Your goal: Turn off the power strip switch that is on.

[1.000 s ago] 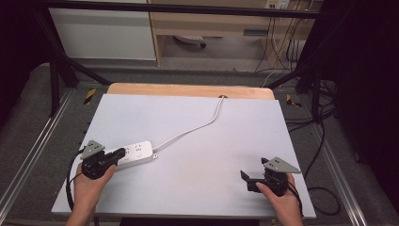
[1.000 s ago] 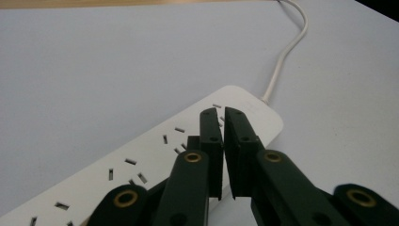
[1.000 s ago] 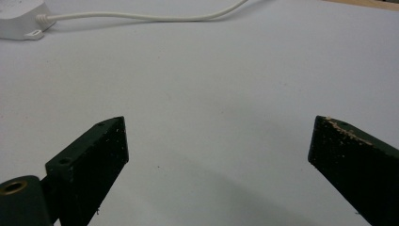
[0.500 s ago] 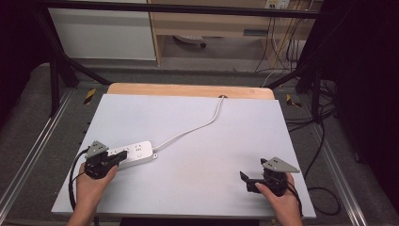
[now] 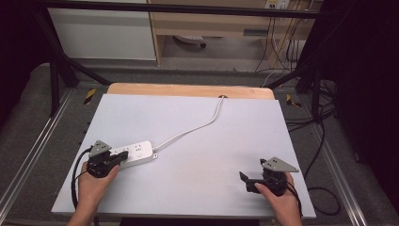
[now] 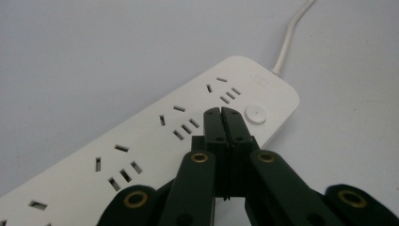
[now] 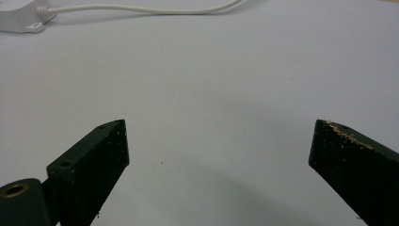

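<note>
Power strip (image 5: 134,154) lying flat near the worktop's (image 5: 197,132) left front edge, with the left gripper (image 6: 221,112), jaws pressed together and empty, poised just beside its round switch (image 6: 255,114); a short, straight downward press should suffice, while the right gripper (image 7: 219,141) rests apart, jaws spread.

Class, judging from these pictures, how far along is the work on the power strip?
Done: the left gripper has shut its jaws, tips over the power strip beside its round button. In hand: likely a press. Left: the right gripper waits open, apart on the table.
</note>
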Motion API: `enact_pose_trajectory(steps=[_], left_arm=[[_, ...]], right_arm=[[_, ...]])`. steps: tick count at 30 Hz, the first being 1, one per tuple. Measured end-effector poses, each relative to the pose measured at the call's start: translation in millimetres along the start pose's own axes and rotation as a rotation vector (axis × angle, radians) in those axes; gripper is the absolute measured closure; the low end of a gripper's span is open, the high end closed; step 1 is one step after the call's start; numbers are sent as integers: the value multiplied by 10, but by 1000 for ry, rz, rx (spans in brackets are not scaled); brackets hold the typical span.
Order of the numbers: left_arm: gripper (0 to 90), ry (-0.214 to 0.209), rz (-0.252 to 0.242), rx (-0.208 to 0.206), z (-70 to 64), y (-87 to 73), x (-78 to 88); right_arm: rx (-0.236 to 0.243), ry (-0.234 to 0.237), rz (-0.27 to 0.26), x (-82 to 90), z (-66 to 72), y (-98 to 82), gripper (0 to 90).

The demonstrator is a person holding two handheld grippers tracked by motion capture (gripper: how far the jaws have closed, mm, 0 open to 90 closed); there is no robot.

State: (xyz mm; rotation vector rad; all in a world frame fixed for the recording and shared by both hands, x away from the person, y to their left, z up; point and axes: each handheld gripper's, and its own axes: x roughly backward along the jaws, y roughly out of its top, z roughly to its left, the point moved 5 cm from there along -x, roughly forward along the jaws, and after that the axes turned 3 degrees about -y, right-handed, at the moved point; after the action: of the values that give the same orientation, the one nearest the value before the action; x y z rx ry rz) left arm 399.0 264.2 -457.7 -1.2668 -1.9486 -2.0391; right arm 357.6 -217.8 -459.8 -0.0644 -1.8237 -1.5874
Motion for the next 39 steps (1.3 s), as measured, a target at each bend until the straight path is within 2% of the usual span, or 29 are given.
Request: enact_pose_trajectory(steps=[26, 39], left_arm=[[900, 15, 17, -8, 18, -19, -23], [900, 17, 28, -35, -7, -25, -42]], right_arm=[[-11, 1, 15, -1, 14, 2, 61], [-7, 1, 18, -1, 18, 1, 61]])
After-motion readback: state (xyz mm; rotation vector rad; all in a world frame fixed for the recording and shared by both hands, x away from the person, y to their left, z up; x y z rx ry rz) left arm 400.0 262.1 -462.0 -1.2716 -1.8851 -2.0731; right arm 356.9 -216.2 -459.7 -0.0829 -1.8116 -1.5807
